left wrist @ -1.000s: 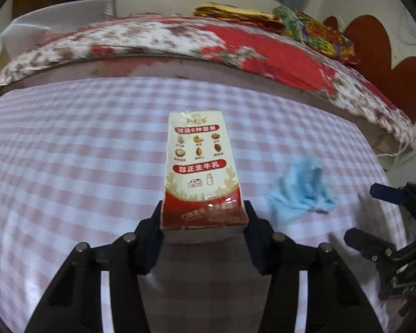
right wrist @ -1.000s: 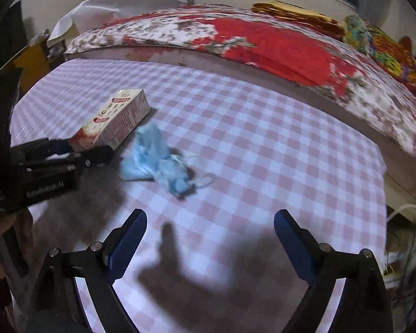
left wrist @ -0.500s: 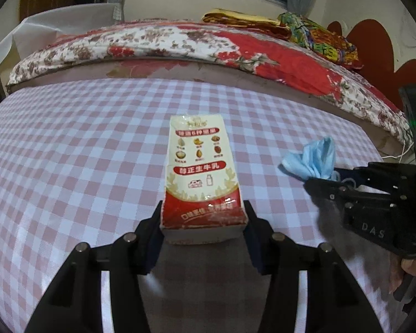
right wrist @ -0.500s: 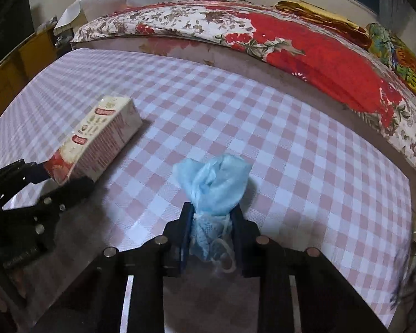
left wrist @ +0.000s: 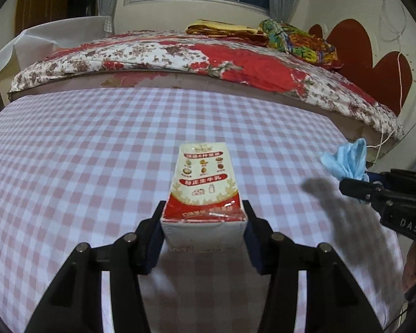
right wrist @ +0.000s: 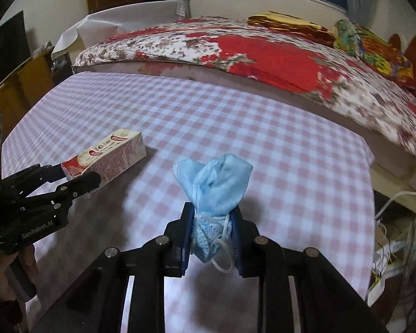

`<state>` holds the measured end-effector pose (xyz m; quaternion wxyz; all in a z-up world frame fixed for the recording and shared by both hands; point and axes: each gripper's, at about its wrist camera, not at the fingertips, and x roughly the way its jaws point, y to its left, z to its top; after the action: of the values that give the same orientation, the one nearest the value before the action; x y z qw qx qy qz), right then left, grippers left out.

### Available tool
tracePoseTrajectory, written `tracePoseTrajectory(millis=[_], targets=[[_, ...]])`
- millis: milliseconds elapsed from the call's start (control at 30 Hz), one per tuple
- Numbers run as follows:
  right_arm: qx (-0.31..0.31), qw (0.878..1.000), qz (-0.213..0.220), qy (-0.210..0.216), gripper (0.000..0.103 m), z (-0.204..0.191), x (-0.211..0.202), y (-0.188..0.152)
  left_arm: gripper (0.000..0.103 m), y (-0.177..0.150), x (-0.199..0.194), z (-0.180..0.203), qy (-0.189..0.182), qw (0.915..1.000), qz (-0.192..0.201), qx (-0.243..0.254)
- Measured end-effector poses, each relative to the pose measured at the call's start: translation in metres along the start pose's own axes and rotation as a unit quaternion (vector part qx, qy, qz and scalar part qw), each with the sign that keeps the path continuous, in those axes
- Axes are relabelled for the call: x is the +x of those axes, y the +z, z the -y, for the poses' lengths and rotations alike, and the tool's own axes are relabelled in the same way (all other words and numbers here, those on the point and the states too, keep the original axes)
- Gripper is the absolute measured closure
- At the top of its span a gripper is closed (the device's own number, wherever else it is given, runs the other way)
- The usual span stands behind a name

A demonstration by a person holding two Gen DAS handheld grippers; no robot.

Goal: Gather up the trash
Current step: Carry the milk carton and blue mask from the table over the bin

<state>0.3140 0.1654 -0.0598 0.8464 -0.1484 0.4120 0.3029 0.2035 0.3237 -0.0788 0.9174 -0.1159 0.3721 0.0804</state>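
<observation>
Our left gripper (left wrist: 203,230) grasps the red-and-white rectangular milk carton (left wrist: 203,186); our right gripper (right wrist: 210,230), at its three o'clock, clenches the crumpled blue face mask (right wrist: 213,186).

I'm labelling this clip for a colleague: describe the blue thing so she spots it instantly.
Find the pink-checked table before the floral bed. Above it, the right claw pinches a crumpled blue face mask, white ear loop dangling. The only other trash is a rigid red-and-cream milk carton.

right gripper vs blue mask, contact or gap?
Touching. In the right wrist view, the right gripper has both pads pressed against the bunched lower end of the blue mask, with no gap on either side.
</observation>
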Motion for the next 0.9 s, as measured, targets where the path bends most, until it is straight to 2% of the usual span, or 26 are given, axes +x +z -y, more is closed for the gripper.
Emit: tracePoseTrajectory(millis=[200,567,900], targets=[[0.018,1.000,0.011,-0.016,0.076,0.016,-0.035,-0.029,0.051,-0.013,-0.023,0.023,-0.008,0.9998,0.010,0.015],[0.072,0.996,0.033,-0.051,0.076,0.057,-0.107,-0.090,0.051,-0.033,-0.066,0.083,-0.047,0.9974,0.023,0.050],[0.111,0.988,0.044,-0.093,0.076,0.093,-0.162,-0.146,0.051,-0.048,-0.083,0.143,-0.087,0.9919,0.021,0.090]])
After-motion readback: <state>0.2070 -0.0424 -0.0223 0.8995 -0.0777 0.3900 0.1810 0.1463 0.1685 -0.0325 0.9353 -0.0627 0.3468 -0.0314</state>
